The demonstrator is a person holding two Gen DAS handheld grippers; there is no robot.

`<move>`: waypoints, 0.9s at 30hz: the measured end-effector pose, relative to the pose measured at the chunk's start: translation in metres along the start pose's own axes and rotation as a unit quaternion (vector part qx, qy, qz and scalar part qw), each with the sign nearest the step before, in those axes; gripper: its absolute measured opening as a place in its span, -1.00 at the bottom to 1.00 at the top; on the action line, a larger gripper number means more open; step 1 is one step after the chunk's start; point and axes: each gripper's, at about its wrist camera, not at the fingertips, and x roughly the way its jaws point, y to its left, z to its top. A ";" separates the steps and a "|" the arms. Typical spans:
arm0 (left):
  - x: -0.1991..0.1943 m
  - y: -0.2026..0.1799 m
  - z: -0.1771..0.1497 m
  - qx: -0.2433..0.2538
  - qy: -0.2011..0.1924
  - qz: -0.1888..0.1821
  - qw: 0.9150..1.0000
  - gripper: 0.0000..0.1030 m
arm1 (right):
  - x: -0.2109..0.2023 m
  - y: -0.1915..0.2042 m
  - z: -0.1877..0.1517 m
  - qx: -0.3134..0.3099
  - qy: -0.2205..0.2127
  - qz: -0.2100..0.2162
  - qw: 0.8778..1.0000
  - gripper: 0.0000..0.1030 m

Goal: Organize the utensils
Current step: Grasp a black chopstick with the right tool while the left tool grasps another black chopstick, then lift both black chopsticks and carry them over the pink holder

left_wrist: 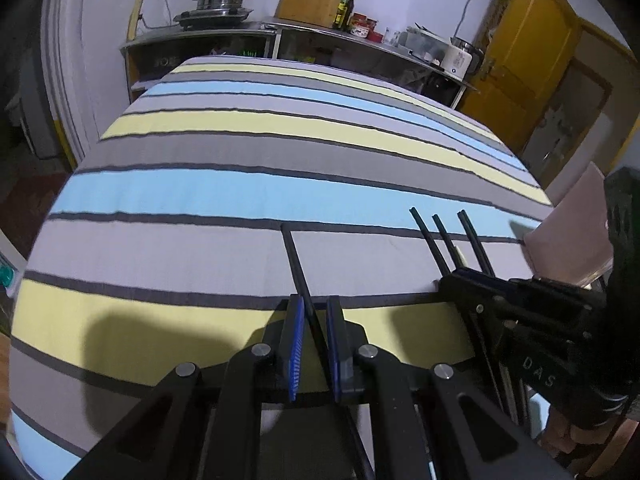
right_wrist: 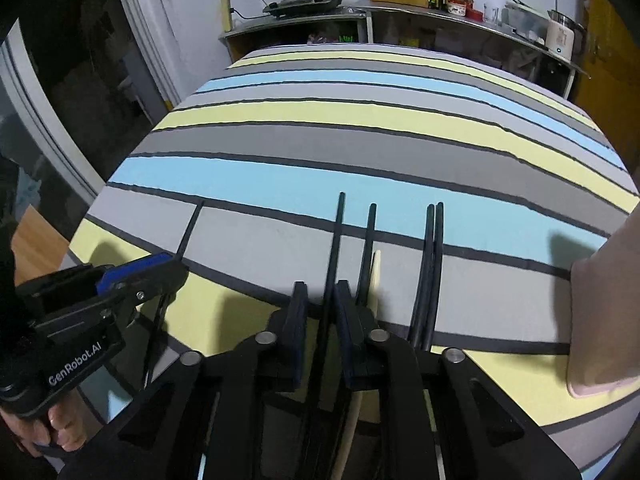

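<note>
Here, at your far left in the right wrist view, your left gripper (right_wrist: pixel 170 266) sits at about nine o'clock, its jaws drawn narrow onto a single black chopstick (right_wrist: pixel 191 227) whose tip points toward eleven o'clock over the striped tablecloth (right_wrist: pixel 360 152). Your hand (right_wrist: pixel 44 428) wraps that gripper's handle at eight o'clock. In the left wrist view the same chopstick (left_wrist: pixel 298 268) runs between the blue pads (left_wrist: pixel 296 344) and up toward twelve o'clock.

Next, at centre, your right gripper (right_wrist: pixel 322 304) is pinched narrow on another black chopstick (right_wrist: pixel 335 248), which rises toward twelve o'clock across a blue stripe. Just beside it, at about one o'clock, lies a further black chopstick (right_wrist: pixel 367 244), with a pale cream stick (right_wrist: pixel 375 280) touching or nearly touching it; the gripper hides their lower ends, so you probably cannot tell how they lie there.

Farther right, at two o'clock, a pair of black chopsticks (right_wrist: pixel 434 256) lies close together on the cloth. At three o'clock a pink holder (right_wrist: pixel 600 312) stands at the table's edge, well apart from both grippers.
</note>
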 end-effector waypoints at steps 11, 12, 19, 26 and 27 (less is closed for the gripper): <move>-0.016 -0.004 0.009 0.008 -0.005 -0.003 1.000 -0.91 | -0.030 -0.008 0.000 0.025 -0.023 0.033 0.999 -0.88; -0.023 -0.006 0.010 0.009 -0.009 -0.007 1.000 -0.91 | -0.038 -0.008 -0.001 0.025 -0.030 0.033 0.999 -0.88; -0.075 -0.022 0.016 0.020 -0.046 -0.041 0.998 -0.91 | -0.094 -0.008 -0.006 0.030 -0.078 0.041 0.996 -0.88; -0.132 -0.046 0.019 0.045 -0.088 -0.075 0.992 -0.91 | -0.150 -0.012 -0.015 0.044 -0.125 0.041 0.990 -0.89; -0.138 -0.049 0.019 0.048 -0.092 -0.078 0.992 -0.91 | -0.155 -0.012 -0.016 0.046 -0.129 0.041 0.990 -0.89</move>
